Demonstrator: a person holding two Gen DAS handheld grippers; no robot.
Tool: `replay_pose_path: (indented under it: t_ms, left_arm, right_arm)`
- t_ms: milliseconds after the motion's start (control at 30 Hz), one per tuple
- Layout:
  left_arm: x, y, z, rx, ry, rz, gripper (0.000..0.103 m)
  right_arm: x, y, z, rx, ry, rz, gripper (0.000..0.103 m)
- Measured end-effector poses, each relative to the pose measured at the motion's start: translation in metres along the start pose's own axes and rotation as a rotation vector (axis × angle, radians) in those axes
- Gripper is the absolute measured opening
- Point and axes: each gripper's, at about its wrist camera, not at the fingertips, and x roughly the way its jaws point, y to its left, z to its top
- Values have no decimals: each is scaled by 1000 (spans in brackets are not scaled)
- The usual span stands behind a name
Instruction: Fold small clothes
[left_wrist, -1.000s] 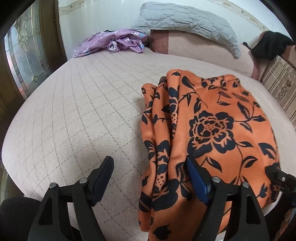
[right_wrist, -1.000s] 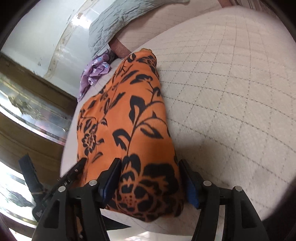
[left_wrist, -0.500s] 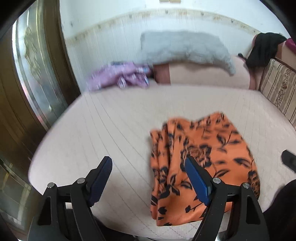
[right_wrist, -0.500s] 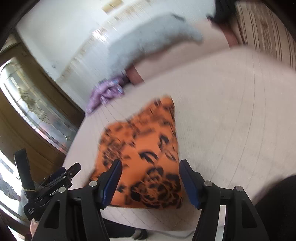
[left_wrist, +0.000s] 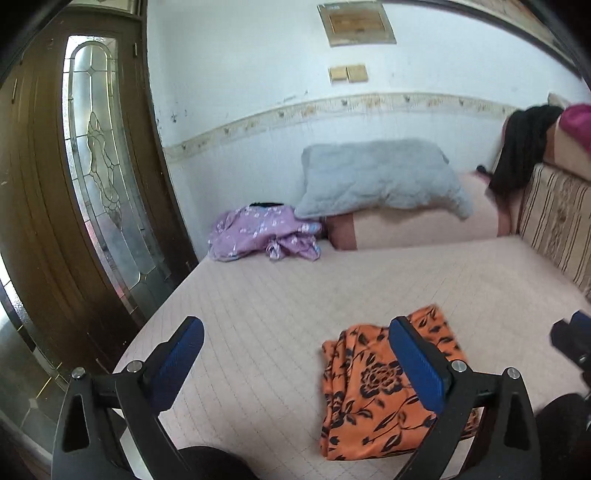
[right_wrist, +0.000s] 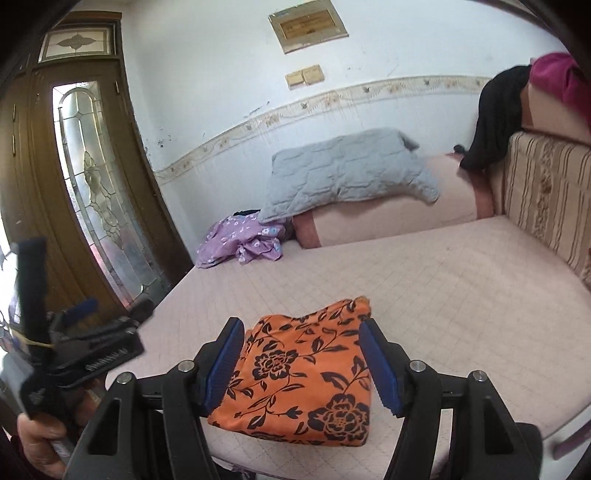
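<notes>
An orange garment with black flowers (left_wrist: 373, 387) lies folded near the front edge of the pink quilted bed (left_wrist: 295, 306); it also shows in the right wrist view (right_wrist: 306, 373). My left gripper (left_wrist: 295, 354) is open and empty, held above and back from the cloth. My right gripper (right_wrist: 301, 354) is open and empty, raised above the cloth. The left gripper shows at the left of the right wrist view (right_wrist: 92, 332).
A crumpled purple garment (left_wrist: 262, 236) lies at the bed's far left corner beside a grey pillow (left_wrist: 376, 177). A striped cushion (left_wrist: 557, 221) with dark clothing (left_wrist: 521, 147) stands at the right. A wooden door with glass (left_wrist: 96, 177) is at the left.
Both grippers have pulled back and up from the orange garment, which they were close over a second ago. The garment now lies folded on the bed.
</notes>
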Motion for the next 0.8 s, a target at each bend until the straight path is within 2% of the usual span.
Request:
replay_pose_path:
  t_ms: [267,567,800]
  left_arm:
    - [-26,8,20,-27,-15,11,100]
    - [-52,12,35,-42,-94,28,101]
    - [-61,17,38,-67,-106,8,102]
  right_arm:
    - [-20,7,10,-11,-24,-61,68]
    - [-31,17,14,-51,-82,-100,72]
    - [-38,21,18,-86,-116,-133,74]
